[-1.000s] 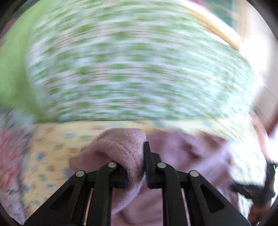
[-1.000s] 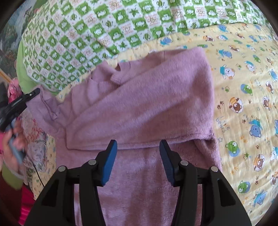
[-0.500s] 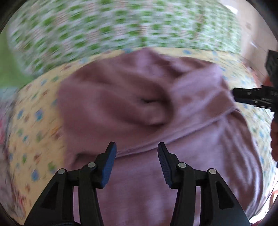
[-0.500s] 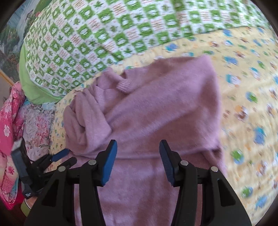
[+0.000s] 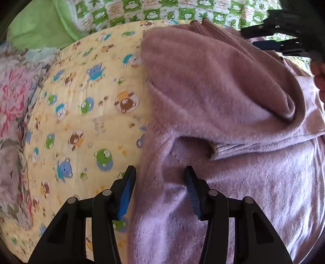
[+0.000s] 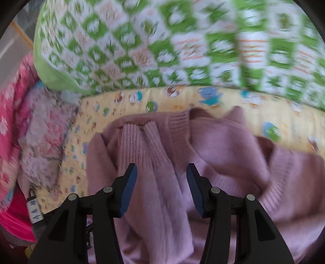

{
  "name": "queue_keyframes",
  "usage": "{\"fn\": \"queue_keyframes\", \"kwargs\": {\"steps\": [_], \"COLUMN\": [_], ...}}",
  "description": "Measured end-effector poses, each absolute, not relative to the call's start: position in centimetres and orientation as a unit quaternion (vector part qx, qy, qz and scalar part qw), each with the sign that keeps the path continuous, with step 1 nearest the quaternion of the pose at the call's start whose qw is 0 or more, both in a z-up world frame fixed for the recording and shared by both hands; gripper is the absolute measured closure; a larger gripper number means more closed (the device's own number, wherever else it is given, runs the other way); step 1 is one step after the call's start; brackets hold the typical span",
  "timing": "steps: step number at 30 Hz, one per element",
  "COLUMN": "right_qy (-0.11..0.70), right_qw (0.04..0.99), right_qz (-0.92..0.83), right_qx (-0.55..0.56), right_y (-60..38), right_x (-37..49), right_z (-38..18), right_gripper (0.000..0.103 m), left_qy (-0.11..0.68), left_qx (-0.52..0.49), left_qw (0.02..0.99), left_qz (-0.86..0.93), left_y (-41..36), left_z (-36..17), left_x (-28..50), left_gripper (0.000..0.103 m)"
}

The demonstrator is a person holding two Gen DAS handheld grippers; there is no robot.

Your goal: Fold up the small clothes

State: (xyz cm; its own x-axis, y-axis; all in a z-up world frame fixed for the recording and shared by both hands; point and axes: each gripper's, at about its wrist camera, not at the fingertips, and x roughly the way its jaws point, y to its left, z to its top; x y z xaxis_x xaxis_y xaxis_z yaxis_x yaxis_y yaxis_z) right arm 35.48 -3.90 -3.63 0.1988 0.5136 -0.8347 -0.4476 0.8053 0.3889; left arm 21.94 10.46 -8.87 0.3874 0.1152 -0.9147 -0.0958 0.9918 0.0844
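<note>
blk hand-held gripper (image 5: 160, 172), blue ribbed pads (image 5: 126, 190), silver screws (image 5: 106, 192)

Bright daylight, soft shadows in folds beyond the jaws; right wrist view motion-blurred above the jaws, fisheye edges dark, bent.

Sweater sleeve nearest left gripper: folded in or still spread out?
Folded in. The sleeve lies across the sweater body, its ribbed cuff resting on the front, ahead of the open left gripper.

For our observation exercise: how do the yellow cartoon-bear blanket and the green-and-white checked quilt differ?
The yellow cartoon-bear blanket shows scattered bears; the green-and-white checked quilt has regular squares. The blanket lies directly under the fuzzy mauve sweater; the quilt is bunched up behind it. Both are printed bedding.
</note>
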Motion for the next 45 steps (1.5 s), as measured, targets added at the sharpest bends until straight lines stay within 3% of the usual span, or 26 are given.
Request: {"fn": "queue_keyframes", "kwargs": {"steps": [2, 4, 6, 10, 11, 13, 17, 23, 31, 37, 45], "right_qy": [0.559, 0.560, 0.554, 0.542, 0.539, 0.527, 0.490, 0.343, 0.449, 0.395, 0.469], "right_qw": [0.770, 0.767, 0.772, 0.777, 0.780, 0.785, 0.810, 0.880, 0.827, 0.858, 0.842], "right_qz": [0.307, 0.313, 0.312, 0.319, 0.319, 0.325, 0.322, 0.223, 0.079, 0.105, 0.067], "right_qx": [0.003, -0.001, -0.001, -0.006, -0.007, -0.017, 0.025, 0.239, 0.329, 0.313, 0.257], "right_y": [-2.9, -2.6, -2.7, -3.2, -3.5, -3.6, -5.9, -20.6, -29.7, -28.7, -28.8], "right_x": [35.3, 34.8, 34.3, 33.9, 33.9, 33.6, 32.6, 26.1, 21.3, 19.8, 19.0], "right_z": [-4.5, -4.8, -4.5, -3.4, -3.1, -2.4, 0.6, 7.7, -4.4, -0.9, -5.1], "right_gripper": [0.052, 0.064, 0.066, 0.088, 0.088, 0.099, 0.099, 0.099, 0.099, 0.099, 0.100], "left_qy": [0.548, 0.542, 0.535, 0.531, 0.532, 0.532, 0.532, 0.528, 0.524, 0.520, 0.528], "left_qx": [0.017, 0.019, 0.013, -0.031, -0.044, -0.056, -0.054, -0.095, -0.116, -0.133, -0.132], "left_qw": [0.833, 0.836, 0.838, 0.835, 0.834, 0.832, 0.832, 0.826, 0.823, 0.822, 0.818], "left_qz": [0.073, 0.086, 0.108, 0.140, 0.143, 0.144, 0.150, 0.174, 0.185, 0.187, 0.186], "left_y": [10.7, 10.9, 11.5, 13.1, 13.5, 14.2, 14.6, 16.1, 16.6, 16.7, 16.6], "left_z": [-9.0, -8.9, -8.7, -8.6, -8.7, -8.6, -8.5, -8.4, -9.2, -8.4, -8.7], "left_x": [22.3, 23.1, 24.4, 26.0, 26.3, 26.7, 26.4, 25.4, 25.1, 24.1, 24.0], "left_gripper": [0.049, 0.049, 0.049, 0.049, 0.049, 0.049, 0.049, 0.049, 0.045, 0.045, 0.045]}}
